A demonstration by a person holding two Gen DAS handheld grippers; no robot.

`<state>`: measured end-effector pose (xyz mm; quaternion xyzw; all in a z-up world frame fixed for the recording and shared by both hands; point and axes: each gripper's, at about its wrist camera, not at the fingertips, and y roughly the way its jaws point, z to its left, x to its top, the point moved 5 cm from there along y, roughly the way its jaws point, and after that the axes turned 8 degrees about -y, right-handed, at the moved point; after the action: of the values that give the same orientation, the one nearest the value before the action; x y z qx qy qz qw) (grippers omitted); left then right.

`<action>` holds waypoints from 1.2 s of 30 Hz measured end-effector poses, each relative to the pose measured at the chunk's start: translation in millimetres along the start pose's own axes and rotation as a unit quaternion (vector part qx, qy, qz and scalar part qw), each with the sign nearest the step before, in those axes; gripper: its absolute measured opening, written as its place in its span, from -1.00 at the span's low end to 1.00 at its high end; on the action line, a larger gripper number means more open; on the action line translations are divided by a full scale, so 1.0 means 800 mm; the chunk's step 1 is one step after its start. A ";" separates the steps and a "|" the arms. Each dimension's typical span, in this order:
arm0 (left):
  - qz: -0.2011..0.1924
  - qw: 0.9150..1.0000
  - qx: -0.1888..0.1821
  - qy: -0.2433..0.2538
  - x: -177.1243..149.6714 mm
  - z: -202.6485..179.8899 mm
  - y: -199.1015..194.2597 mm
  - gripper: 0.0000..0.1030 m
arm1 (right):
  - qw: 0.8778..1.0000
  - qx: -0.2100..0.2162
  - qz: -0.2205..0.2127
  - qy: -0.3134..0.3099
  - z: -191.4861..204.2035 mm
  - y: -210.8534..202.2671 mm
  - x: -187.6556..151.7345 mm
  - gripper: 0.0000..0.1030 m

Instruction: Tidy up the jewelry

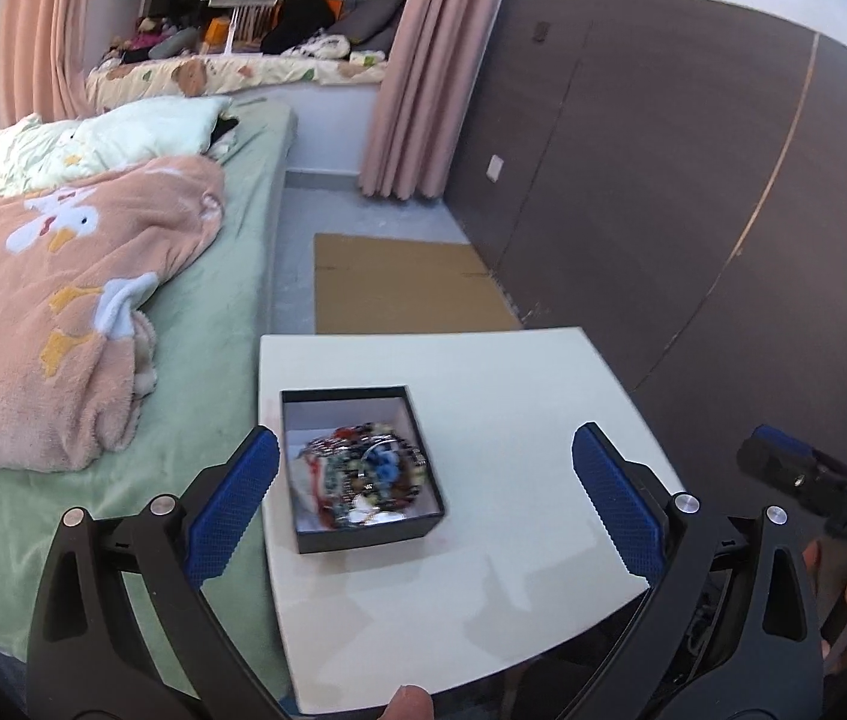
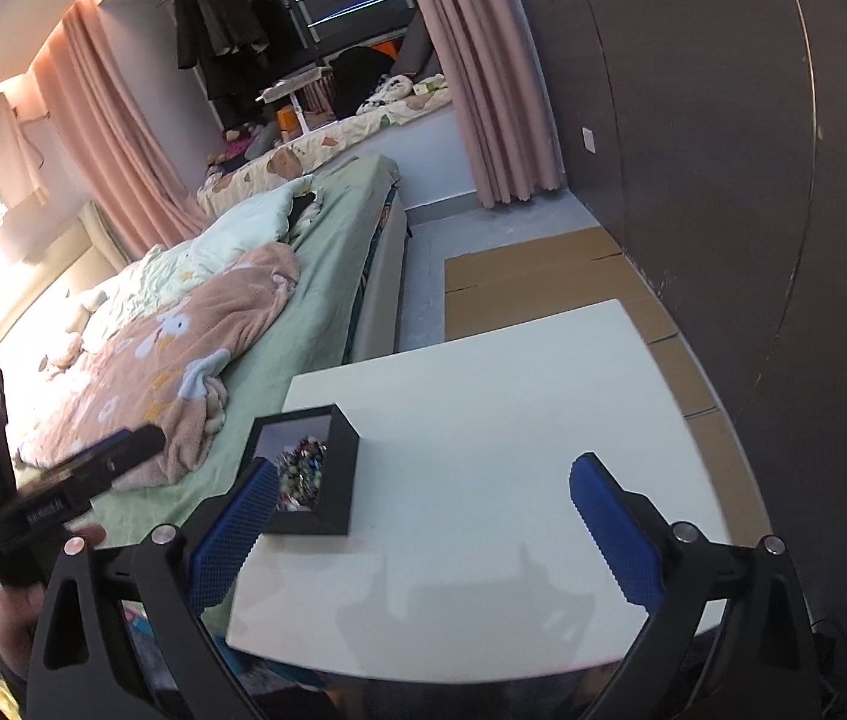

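— Where's the jewelry from where you're holding things?

— It's heaped in a small black box (image 1: 363, 468) on the white table (image 1: 513, 390), towards the table's bed-side edge. From my left gripper (image 1: 423, 498) the box lies just ahead, a little left of centre, between the spread fingers. From my right gripper (image 2: 423, 510) it sits off to the left, partly hidden behind the left pad (image 2: 237, 528). So I judge my left is the nearer one.

— Are either of them holding anything?

— No. Both are spread wide, with nothing between the blue pads.

— What will it handle like?

— The box looks like rigid card, square, with no long axis to speak of, its corners turned slightly to me. The jewelry (image 1: 360, 474) is a tangled, glinting pile of beads and chain; it's blurred, so I can't pick out single pieces. I expect strands to snag.
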<state>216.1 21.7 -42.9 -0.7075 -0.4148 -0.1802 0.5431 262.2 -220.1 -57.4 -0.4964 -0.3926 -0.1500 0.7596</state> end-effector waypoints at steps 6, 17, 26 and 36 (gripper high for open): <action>-0.010 1.000 0.000 0.012 -0.022 -0.014 -0.020 0.90 | 1.000 0.013 -0.004 -0.001 -0.019 -0.029 -0.024 0.85; -0.026 0.999 0.006 0.032 -0.035 -0.038 -0.032 0.90 | 1.000 0.018 -0.001 -0.017 -0.019 -0.038 -0.041 0.85; -0.017 0.999 0.003 0.040 -0.037 -0.045 -0.030 0.90 | 1.000 0.014 -0.009 -0.022 -0.013 -0.044 -0.041 0.85; -0.024 0.999 0.020 0.039 -0.035 -0.043 -0.026 0.90 | 1.000 0.004 -0.006 -0.014 -0.019 -0.046 -0.041 0.85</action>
<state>190.1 -19.9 -38.1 -0.6789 -0.4134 -0.2126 0.5683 224.9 -256.0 -61.7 -0.4934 -0.4065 -0.1461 0.7550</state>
